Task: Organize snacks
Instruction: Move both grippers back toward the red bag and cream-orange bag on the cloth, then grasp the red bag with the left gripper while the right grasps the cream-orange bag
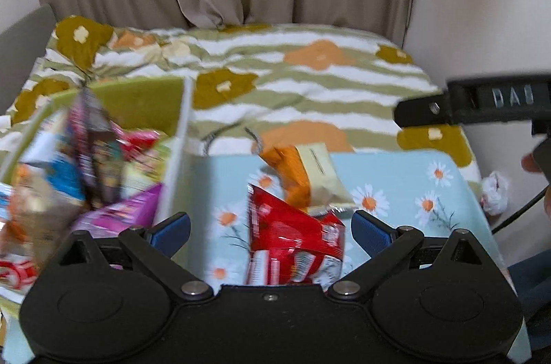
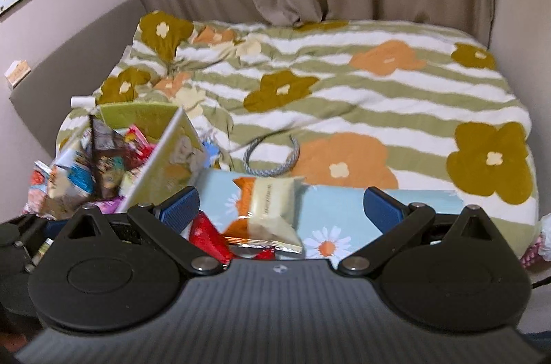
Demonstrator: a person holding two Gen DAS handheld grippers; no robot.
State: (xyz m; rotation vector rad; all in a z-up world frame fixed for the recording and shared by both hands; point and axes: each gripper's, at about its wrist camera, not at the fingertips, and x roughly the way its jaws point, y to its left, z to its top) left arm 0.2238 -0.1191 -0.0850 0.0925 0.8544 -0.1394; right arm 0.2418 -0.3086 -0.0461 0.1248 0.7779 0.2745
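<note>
both tongs are seen spread wide and holding nothing — the left gripper [image 1: 271,228] hangs over the pale blue daisy-printed mat [image 1: 396,178], the right gripper [image 2: 280,207] over the same mat's near edge. between the left gripper's blue pads lies the glossy red foil snack packet [image 1: 292,240], directly ahead and close; it is judged the nearer arm's pick, the right gripper being placed more over the cream-and-orange crinkled snack packet [image 2: 267,212] that overlaps the red one's far end. the red packet's long axis is seen running away from the left tongs, roughly along the fingers, its narrower far end tucked under the cream packet; a grasp across its short width is therefore favoured. the cream packet is tilted, its long axis running near to far with a slight lean. to the left, just beside the mat, the green open cardboard box [image 1: 144,102] crammed with mixed packets is taken as the destination, blurred in both views.
</note>
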